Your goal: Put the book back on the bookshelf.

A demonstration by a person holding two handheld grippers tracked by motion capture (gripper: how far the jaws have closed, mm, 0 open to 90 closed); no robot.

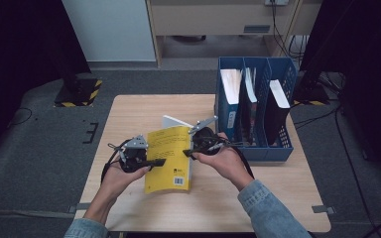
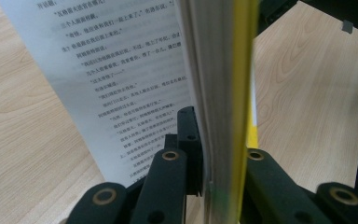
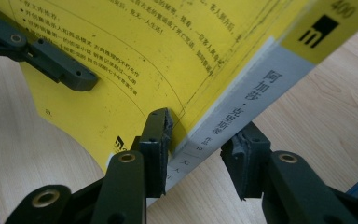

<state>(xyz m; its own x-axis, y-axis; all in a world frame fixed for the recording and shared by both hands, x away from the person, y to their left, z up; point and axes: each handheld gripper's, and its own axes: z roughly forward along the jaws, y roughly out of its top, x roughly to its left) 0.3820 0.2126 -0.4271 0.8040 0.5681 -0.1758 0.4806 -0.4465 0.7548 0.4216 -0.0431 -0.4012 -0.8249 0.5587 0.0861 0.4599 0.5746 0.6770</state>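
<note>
Field notes, my two claws on one book. Nearest me, low centre of the high view, the yellow book [image 1: 169,158] is held off the wooden table [image 1: 258,203], back cover up and tilted. My left gripper [image 1: 155,162] is clamped hard on the book's open edge: in the left gripper view its jaws pinch the page block and yellow cover together, while one loose printed page [image 2: 116,88] fans away to the left of the frame, outside the grip. My right gripper [image 3: 200,149] straddles the grey spine [image 3: 242,116] near its lower end; the left pad touches the cover beside the spine, the right pad stands just apart from it, so the jaws are part open with no real hold yet. Risks, as I judge them: if the right jaws close skewed, the spine could slip out and the book swing on the left claw alone; the cover already bows, so pulling the claws apart could crease it; the free page might fold or tear if caught. Farther off, at right centre of the high view, stands the blue file rack [image 1: 256,106] with other books in it, well apart from mine.
</note>
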